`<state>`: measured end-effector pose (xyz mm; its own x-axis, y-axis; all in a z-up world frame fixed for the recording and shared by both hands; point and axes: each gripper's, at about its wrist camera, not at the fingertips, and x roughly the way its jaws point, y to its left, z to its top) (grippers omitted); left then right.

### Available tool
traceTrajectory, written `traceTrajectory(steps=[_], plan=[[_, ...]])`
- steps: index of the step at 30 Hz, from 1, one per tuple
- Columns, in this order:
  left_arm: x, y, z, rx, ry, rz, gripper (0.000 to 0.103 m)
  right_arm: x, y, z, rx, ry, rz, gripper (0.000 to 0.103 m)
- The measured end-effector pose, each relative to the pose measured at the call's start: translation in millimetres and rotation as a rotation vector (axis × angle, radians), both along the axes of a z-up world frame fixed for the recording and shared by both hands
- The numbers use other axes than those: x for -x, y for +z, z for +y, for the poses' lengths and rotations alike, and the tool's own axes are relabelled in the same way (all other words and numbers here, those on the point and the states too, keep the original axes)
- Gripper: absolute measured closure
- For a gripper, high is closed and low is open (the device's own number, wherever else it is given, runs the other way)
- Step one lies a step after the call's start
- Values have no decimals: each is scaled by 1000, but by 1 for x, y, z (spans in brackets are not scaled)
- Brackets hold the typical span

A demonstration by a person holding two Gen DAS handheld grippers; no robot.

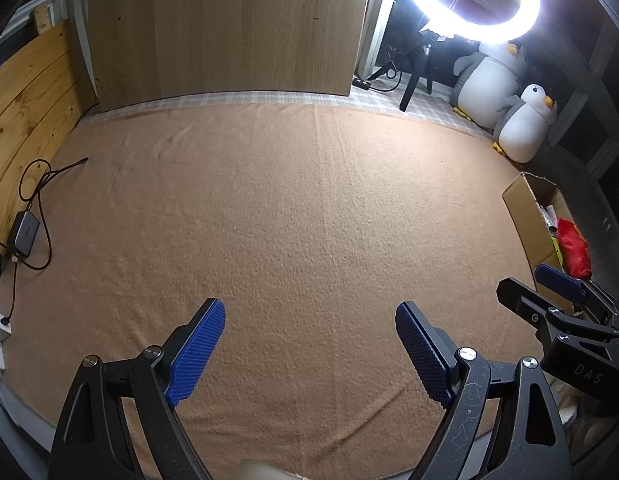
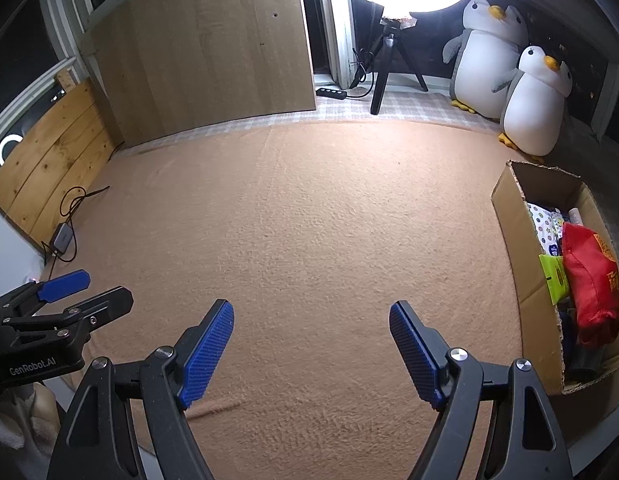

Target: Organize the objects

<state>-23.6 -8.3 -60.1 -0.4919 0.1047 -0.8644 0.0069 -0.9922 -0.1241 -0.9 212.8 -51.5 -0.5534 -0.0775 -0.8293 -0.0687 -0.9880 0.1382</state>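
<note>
right of tan blanket [image 2: 301,220], filled cardboard box [image 2: 513,216], penguin plushes [image 2: 529,108] behind

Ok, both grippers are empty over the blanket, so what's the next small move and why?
Probably swing the right gripper toward the cardboard box on its right and reach for the red pouch. Both grippers are open and empty, the blanket is bare, and the only loose items lie in that box.

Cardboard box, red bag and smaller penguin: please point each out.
Cardboard box [image 2: 521,240], right wrist view, on its near side wall.
Red bag [image 2: 589,280], right wrist view, on its middle.
Smaller penguin [image 2: 529,116], right wrist view, on its white belly.
</note>
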Motion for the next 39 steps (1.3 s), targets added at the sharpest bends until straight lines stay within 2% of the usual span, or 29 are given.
traceTrajectory(steps=[34, 39], plan=[[4, -3, 3, 6, -8, -4, 13, 2, -1, 1, 4, -10, -13, 26], [4, -2, 3, 3, -11, 16, 13, 3, -3, 4, 7, -13, -18, 26]])
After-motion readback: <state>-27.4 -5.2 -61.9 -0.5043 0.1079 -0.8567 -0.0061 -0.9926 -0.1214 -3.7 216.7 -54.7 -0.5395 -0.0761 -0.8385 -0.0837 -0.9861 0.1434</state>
